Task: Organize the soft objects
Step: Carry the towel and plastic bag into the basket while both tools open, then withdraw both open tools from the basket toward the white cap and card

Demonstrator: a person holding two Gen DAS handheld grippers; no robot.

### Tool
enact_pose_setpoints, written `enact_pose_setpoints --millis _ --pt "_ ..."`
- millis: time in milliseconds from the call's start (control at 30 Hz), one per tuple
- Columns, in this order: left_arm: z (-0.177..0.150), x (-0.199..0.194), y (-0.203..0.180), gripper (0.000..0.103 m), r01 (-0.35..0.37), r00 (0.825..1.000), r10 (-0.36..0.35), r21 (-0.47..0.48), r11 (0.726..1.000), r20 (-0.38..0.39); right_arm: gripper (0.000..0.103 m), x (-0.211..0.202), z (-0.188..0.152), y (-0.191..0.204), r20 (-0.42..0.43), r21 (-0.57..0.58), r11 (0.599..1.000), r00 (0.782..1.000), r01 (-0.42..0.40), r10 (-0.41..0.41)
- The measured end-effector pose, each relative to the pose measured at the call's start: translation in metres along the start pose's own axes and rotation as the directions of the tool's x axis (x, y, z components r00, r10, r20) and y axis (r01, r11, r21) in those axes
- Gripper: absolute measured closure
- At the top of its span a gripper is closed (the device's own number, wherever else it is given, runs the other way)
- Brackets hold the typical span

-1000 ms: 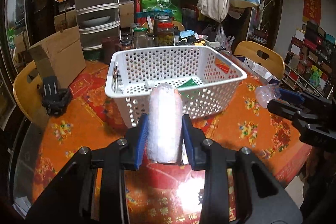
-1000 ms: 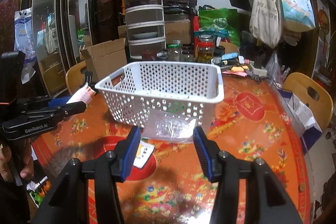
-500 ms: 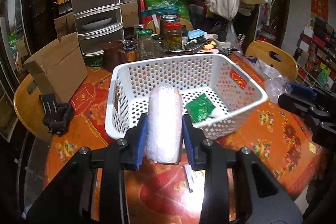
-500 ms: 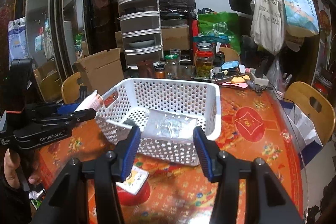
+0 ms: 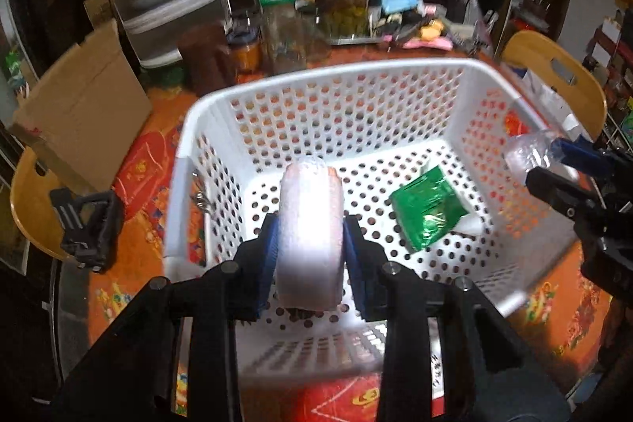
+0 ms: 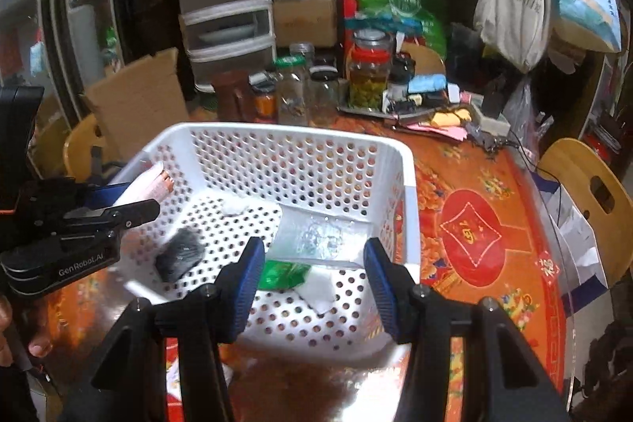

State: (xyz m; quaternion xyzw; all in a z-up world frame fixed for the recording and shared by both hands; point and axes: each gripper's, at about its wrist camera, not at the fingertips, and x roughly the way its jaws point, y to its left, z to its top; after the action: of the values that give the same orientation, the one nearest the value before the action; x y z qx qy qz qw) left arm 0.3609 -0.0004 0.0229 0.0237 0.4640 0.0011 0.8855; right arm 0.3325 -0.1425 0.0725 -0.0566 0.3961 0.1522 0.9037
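Left wrist view, left gripper [image 5: 310,238] clenching glare-washed roll [image 5: 309,236] – right gripper [image 6: 314,273] grasping clear packet [image 6: 322,236], basket [image 6: 409,192] blurred

Desk [image 6: 494,184], covered in an orange-and-red patterned cloth; white perforated basket [image 6: 407,184] standing near its front edge; cluster of glass jars [image 6: 368,78] at the back; tray of small clutter [image 6: 435,113] beside the jars; tiered drawer unit [image 6: 225,6] at the rear left.

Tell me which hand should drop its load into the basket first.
Probably left: the left gripper already holds its white roll over the basket floor. The right gripper's clear bag looks about equally ready.
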Motion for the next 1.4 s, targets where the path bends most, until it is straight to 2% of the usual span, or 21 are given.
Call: enact_pose_setpoints --millis 200,467,567,667,700,767,833,867,1100,1400 --pt "0.000 0.034 0.002 0.073 -0.007 0.997 0.007 0.001 1.000 -0.078 0.051 0.029 0.007 -0.005 -0.050 0.004 1.000 0.999 0.019 -0.019" --pt "-0.001 0.044 0.003 0.073 -0.011 0.996 0.010 -0.008 1.000 -0.083 0.051 0.050 0.008 -0.001 -0.086 -0.009 1.000 0.996 0.015 -0.016" --pt "-0.001 0.041 0.006 0.071 0.008 0.997 -0.009 -0.020 1.000 -0.078 0.051 0.051 0.009 0.003 -0.079 -0.016 1.000 0.997 0.012 -0.013" --pt "-0.002 0.037 0.004 0.057 0.043 0.997 -0.044 -0.020 0.999 -0.066 0.051 0.050 0.009 0.004 -0.073 -0.015 1.000 0.997 0.003 -0.004" --pt "-0.002 0.034 0.001 0.049 0.056 0.997 -0.057 -0.010 0.998 -0.056 0.051 0.050 0.009 0.004 -0.071 -0.015 1.000 0.997 0.004 -0.005" --pt "-0.003 0.030 -0.006 0.039 0.060 0.997 -0.060 0.006 0.998 -0.039 0.046 0.048 0.008 0.004 -0.067 -0.014 1.000 0.998 0.004 -0.005" --pt "-0.005 0.024 -0.012 0.015 0.025 1.000 -0.025 0.028 0.999 -0.011 0.033 0.042 0.007 0.004 -0.046 -0.012 1.000 0.999 0.005 -0.005" --pt "-0.005 0.020 -0.014 0.011 0.014 1.000 -0.014 0.037 0.999 0.005 0.031 0.041 0.007 0.005 -0.040 -0.013 1.000 0.999 0.006 -0.006" --pt "-0.013 -0.009 -0.011 0.008 0.019 0.997 -0.021 0.023 1.000 0.072 0.022 0.014 0.002 0.007 0.015 -0.022 1.000 1.000 0.001 0.000" --pt "-0.055 -0.055 -0.008 0.007 0.009 0.991 -0.012 0.022 1.000 0.135 0.013 -0.030 -0.023 0.009 0.066 -0.031 1.000 0.998 0.004 -0.002"
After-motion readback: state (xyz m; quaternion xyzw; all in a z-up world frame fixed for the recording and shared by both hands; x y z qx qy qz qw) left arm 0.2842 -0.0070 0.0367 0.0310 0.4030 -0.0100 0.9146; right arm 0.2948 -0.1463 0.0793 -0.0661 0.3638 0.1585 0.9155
